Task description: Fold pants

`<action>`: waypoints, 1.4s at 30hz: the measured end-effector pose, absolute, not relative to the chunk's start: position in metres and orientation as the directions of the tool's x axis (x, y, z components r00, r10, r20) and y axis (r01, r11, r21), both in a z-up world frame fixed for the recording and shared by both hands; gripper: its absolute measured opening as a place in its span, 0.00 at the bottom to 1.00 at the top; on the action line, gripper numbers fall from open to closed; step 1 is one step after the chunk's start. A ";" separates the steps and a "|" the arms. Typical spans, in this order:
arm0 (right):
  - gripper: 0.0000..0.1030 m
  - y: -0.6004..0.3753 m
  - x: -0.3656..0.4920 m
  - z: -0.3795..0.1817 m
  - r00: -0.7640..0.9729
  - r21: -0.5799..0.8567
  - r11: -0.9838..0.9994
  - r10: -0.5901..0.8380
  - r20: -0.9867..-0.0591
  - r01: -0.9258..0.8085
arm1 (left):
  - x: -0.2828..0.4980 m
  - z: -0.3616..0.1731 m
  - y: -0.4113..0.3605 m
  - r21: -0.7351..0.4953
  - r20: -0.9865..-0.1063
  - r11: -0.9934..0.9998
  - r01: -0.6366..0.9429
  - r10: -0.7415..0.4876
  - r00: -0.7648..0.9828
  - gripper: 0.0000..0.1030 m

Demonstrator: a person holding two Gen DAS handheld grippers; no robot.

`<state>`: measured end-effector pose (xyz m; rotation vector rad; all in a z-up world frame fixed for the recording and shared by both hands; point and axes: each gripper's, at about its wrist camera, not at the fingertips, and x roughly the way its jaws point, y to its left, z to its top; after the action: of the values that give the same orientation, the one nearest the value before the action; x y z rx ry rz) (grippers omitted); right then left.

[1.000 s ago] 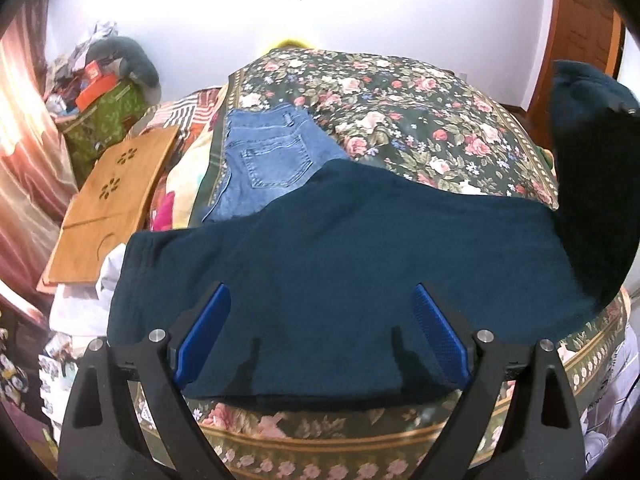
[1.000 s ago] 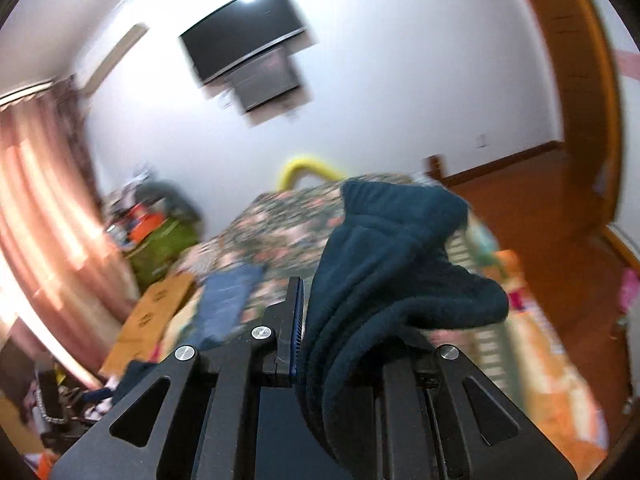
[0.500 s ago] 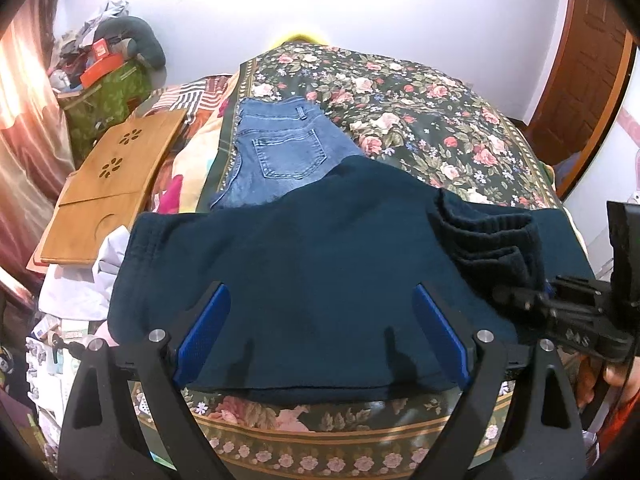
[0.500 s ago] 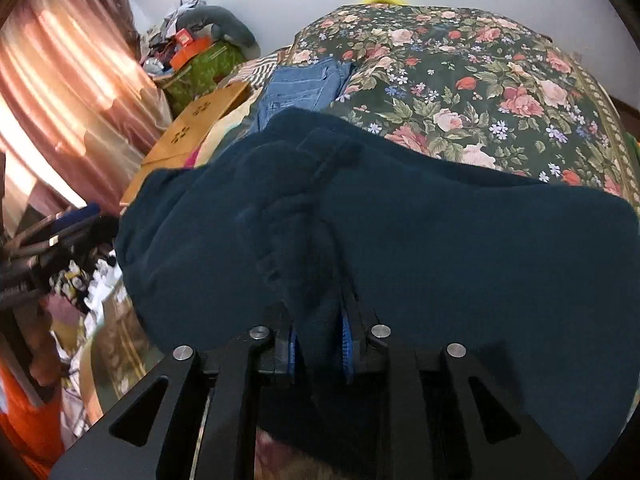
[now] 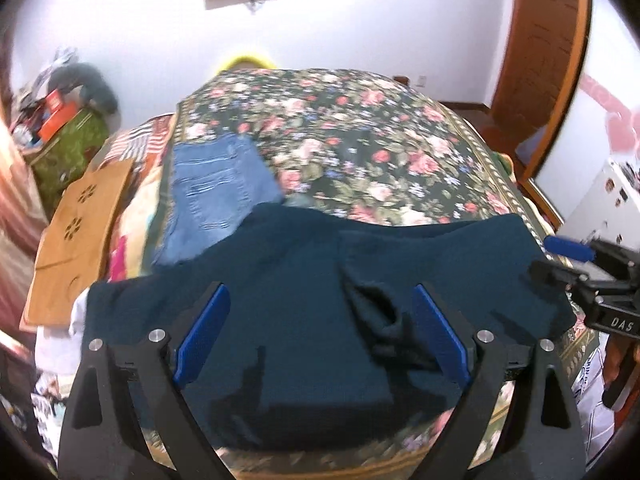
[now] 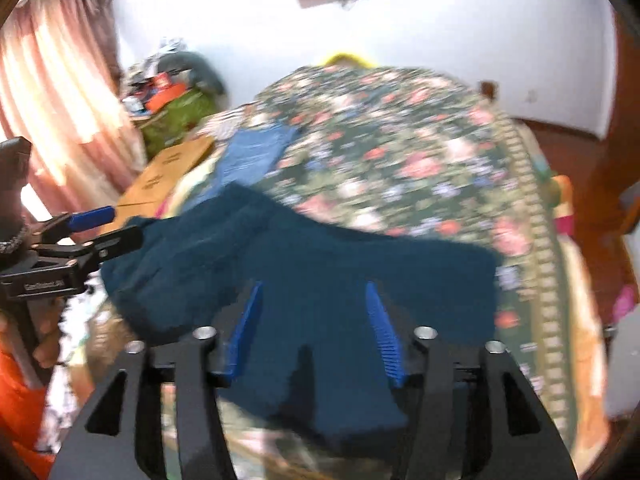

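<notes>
Dark blue pants (image 5: pixel 304 320) are lying across the near edge of the flowered bed (image 5: pixel 360 140), w/ a bunched lump mid-cloth. Right gripper (image 6: pixel 312 336) is opening its jaws, nothing pinched btwn them, cloth just below. Left gripper (image 5: pixel 320 332) is hanging wide open over the cloth, gripping nothing. Best now: flatten that lump and line up edges before the next fold. Waistband and cuffs are hard to tell apart; right view is blurring.

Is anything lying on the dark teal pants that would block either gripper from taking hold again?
Nothing visible does. The dark teal pants lie uncovered on the floral bedspread; the folded blue jeans sit behind them, partly underneath.
</notes>
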<state>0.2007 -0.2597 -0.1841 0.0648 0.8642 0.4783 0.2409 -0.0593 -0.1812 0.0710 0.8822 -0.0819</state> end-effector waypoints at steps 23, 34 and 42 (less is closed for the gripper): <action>0.55 -0.299 0.186 -0.246 0.449 0.173 0.938 0.299 -0.842 -0.299 | 0.242 -0.254 -0.068 0.089 -0.866 0.988 0.126 0.015 0.500 0.91; 0.61 -0.235 0.188 -0.194 0.496 0.130 0.883 0.369 -0.786 -0.451 | 0.201 -0.204 -0.019 -0.079 -0.805 0.994 0.071 -0.106 0.584 0.90; 0.62 -0.164 0.194 -0.185 0.464 0.157 0.818 0.460 -0.757 -0.554 | 0.186 -0.192 0.083 -0.128 -0.789 0.981 -0.145 -0.012 0.614 0.90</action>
<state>0.1945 -0.1640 -0.1850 -0.1167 0.8924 0.6243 0.1859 0.0833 -0.1923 -0.1864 0.9079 0.0769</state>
